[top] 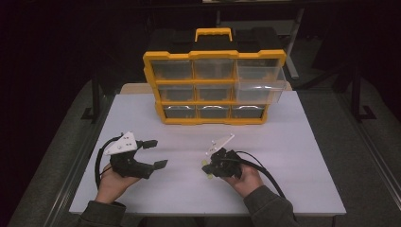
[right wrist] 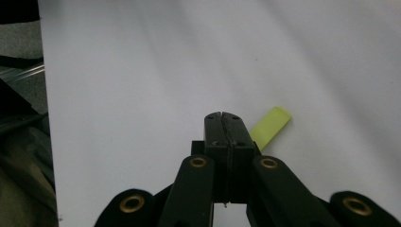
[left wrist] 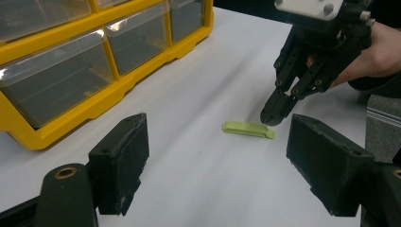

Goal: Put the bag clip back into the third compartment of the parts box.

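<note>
Lying mid-table, green strip (left wrist: 248, 129) has open surroundings.

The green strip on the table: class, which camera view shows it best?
The left gripper view: the green strip lies flat on the white table, seen whole. In the right gripper view its end shows beside the shut jaws. In the high view, a speck by the right gripper.

I took it for a workshop or lab (dimly lit): a yellow parts organizer (top: 213, 87) stood on my bare white counter (top: 293, 156), metal stands around.
</note>
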Demonstrator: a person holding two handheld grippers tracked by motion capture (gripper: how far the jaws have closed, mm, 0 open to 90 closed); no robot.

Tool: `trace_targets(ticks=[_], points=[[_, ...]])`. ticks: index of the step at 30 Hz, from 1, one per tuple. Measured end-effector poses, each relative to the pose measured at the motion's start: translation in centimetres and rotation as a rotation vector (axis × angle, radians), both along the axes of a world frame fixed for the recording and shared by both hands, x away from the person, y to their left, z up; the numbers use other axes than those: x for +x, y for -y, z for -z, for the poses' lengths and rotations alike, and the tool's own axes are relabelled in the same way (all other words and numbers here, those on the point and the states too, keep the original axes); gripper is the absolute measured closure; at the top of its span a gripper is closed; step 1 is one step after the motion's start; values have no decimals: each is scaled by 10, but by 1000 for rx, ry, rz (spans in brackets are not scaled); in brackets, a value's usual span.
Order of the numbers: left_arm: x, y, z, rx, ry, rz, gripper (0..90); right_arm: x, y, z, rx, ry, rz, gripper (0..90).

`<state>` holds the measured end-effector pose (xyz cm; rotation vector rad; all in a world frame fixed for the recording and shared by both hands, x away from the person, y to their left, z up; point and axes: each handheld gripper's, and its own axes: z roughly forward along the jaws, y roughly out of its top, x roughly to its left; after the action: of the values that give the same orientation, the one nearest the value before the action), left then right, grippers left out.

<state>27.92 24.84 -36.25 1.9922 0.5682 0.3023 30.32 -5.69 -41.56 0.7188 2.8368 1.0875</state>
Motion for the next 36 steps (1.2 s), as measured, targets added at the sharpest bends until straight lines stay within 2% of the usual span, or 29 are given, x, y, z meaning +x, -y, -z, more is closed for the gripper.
trace_targets(ticks=[1,3,5,7,8,10,12,13,18,25,35,36], points=[[0,0,0,1,-1,0,219,1,-1,2,-11,14,-3,886],[0,0,0,3,0,1,220,0,-2,5,-14,19,-4,886],[0,0,0,3,0,2,219,-2,-5,6,-9,5,-2,886],[0,0,0,1,-1,3,219,-1,-7,9,-26,21,-7,886],[0,0,0,0,-1,3,220,-2,-8,9,-22,4,-4,886],[0,0,1,-6,-3,1,219,-1,-9,12,-40,22,-13,886],[0,-1,1,-13,-6,-2,219,-2,-11,14,-44,20,-19,886],[0,-1,1,-14,-5,-2,219,-1,-11,15,-52,39,-33,886],[0,-1,0,-14,-4,-1,220,-2,-12,17,-64,25,-20,885],[-1,-1,0,-16,-2,1,220,-1,-10,19,-102,50,-25,884],[-1,-1,0,-16,-2,5,221,1,-1,20,-114,56,-12,882],[-1,-1,0,-15,-1,5,221,1,-1,20,-108,43,-5,882]])
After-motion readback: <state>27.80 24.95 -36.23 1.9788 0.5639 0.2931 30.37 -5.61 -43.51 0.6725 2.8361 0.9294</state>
